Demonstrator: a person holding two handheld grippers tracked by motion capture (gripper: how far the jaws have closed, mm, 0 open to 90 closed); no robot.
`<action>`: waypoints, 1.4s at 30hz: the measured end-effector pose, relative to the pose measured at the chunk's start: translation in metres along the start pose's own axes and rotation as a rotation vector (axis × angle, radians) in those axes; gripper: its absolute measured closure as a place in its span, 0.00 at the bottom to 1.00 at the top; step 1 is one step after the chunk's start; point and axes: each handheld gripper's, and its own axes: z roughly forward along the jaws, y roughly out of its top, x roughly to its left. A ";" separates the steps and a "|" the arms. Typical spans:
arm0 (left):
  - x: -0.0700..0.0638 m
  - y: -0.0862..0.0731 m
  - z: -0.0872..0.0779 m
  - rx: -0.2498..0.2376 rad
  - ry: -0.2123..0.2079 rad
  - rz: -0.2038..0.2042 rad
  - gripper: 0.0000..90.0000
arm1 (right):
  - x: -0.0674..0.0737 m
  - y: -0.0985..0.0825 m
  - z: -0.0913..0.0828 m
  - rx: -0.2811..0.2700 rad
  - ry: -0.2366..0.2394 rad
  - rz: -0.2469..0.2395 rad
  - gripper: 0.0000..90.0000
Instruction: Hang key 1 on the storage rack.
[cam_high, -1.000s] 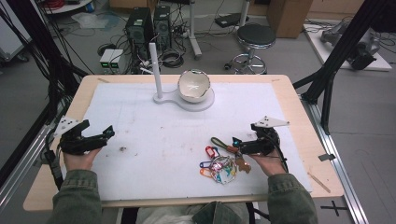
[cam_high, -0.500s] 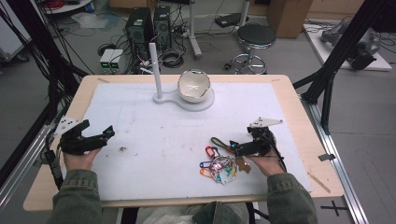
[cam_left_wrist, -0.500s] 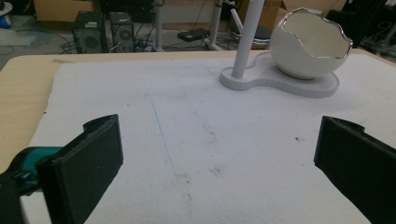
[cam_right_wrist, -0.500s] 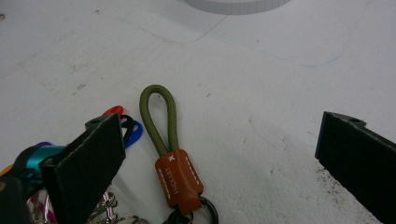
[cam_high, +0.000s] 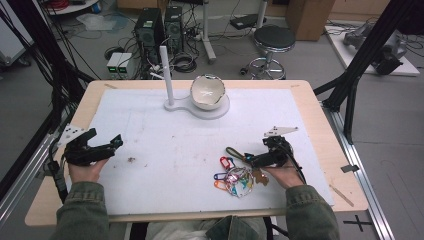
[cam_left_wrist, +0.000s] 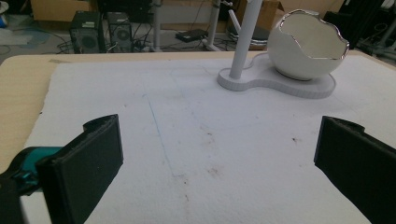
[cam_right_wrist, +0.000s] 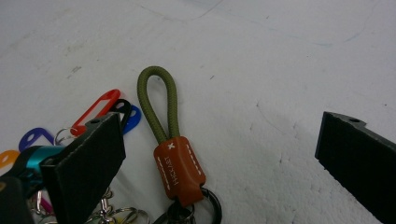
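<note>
Hovering wide open at lower centre of its own view, the right gripper (cam_right_wrist: 219, 154) straddled the green cord loop (cam_right_wrist: 158, 100) of the key bunch (cam_high: 236, 176), apparently needing descent and closure next.

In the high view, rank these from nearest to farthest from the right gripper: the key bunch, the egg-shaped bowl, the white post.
From the right gripper:
1. Key bunch, right at its jaws, near the front edge.
2. Egg-shaped bowl, at the far middle.
3. White post, just left of the bowl, slightly farther.
</note>
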 end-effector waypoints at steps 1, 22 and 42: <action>0.000 0.000 0.000 0.001 0.000 0.000 0.02 | 0.000 0.000 0.001 0.003 -0.005 -0.009 0.01; 0.000 -0.001 0.001 0.006 0.001 0.000 0.02 | 0.004 -0.002 0.010 0.102 0.033 -0.084 0.47; 0.001 -0.001 0.001 0.005 0.001 0.000 0.02 | 0.006 -0.002 0.010 0.143 0.116 -0.091 0.85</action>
